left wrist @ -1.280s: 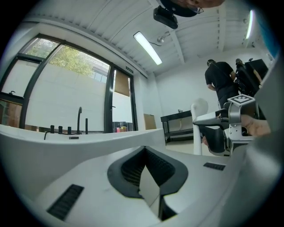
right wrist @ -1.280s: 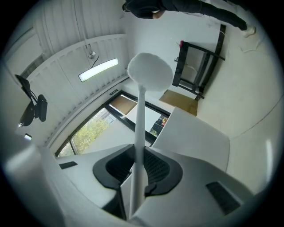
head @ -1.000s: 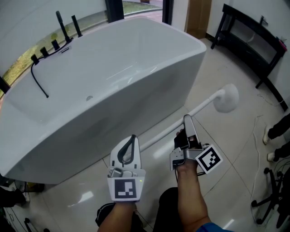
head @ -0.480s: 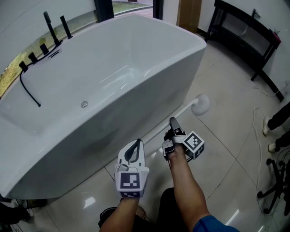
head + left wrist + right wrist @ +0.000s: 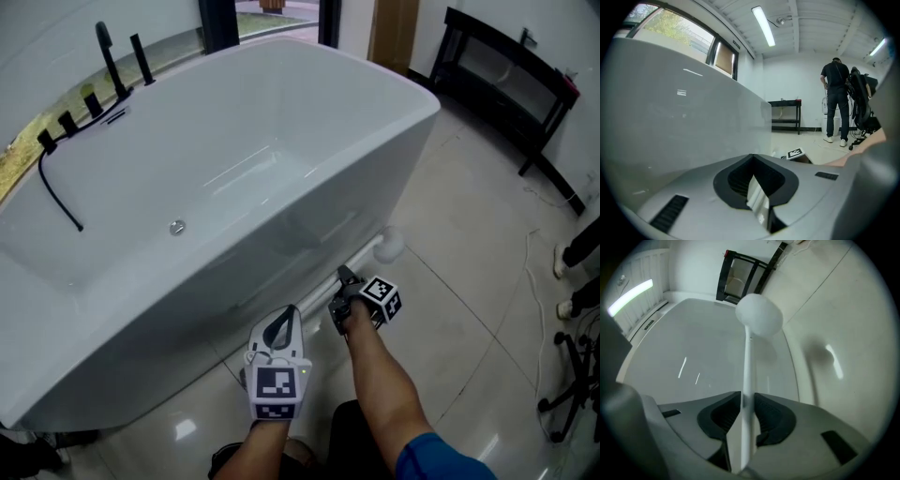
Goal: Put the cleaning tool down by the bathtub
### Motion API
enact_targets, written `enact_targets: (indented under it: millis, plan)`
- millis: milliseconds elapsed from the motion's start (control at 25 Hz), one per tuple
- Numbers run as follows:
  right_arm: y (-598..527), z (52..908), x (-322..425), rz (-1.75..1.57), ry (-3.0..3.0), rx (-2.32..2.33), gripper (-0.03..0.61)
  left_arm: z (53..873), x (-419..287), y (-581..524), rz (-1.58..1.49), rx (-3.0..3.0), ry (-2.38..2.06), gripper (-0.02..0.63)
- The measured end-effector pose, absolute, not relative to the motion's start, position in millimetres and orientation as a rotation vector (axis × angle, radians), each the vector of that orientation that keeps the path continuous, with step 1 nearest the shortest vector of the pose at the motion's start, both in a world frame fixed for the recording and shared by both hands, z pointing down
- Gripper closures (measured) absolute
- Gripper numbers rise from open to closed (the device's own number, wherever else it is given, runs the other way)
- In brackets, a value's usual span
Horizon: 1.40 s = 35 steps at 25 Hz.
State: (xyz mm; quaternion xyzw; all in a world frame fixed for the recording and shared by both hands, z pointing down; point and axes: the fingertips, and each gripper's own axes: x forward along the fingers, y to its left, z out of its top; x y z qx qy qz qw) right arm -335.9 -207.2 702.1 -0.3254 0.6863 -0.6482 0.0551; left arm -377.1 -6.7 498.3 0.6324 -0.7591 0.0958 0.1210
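The cleaning tool (image 5: 388, 246) is a white stick with a round white head. It lies low over the floor, its head next to the foot of the white bathtub (image 5: 309, 225). My right gripper (image 5: 342, 277) grips the stick near its lower end. In the right gripper view the handle (image 5: 747, 366) runs straight between the pads, which still touch it while the jaws are opening; the head (image 5: 758, 315) shows beyond, beside the bathtub wall (image 5: 703, 348). My left gripper (image 5: 280, 321) hangs shut and holds nothing just left of it, facing the tub wall (image 5: 670, 117).
Black taps (image 5: 105, 58) and a black hose (image 5: 58, 192) sit on the tub's far rim. A black rack (image 5: 511, 75) stands at the back right. A person's shoes (image 5: 570, 258) and a chair base (image 5: 570, 398) are at the right edge. A person (image 5: 836, 103) stands far off.
My right gripper has carried the tool down and in toward the tub; its head, once out over the open floor, is now against the tub's foot. The left gripper stays shut.
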Motion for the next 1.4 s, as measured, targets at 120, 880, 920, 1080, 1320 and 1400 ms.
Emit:
enact_targets:
  millis: [120,880,920,1080,1320,1400]
  plan:
    - [-207,725,-357,-2.001,2.178,-0.914,0.299,502,-386,-4,0.254,1.832,-2.214,0.618]
    - [-196,749,-366,-1.591,3.081,-0.980,0.290,502,-349,-44,0.257,1.939,-2.134,0.618]
    - [-195,748,-365,-1.555,3.100,-0.985,0.291,502,-349,-44,0.262,1.938,-2.136,0.618]
    - [-200,713,-351,-1.319,3.111,-1.018,0.379,501,-353,-46,0.248,1.931,-2.138,0.617]
    - [-186,584,-299,-0.780,3.071,-0.995,0.565,485,-337,-64,0.162,1.982,-2.137,0.617]
    - [-182,541,-266,-0.603,3.042,-1.036,0.565,479,-321,-74,0.136,2.011,-2.114,0.618]
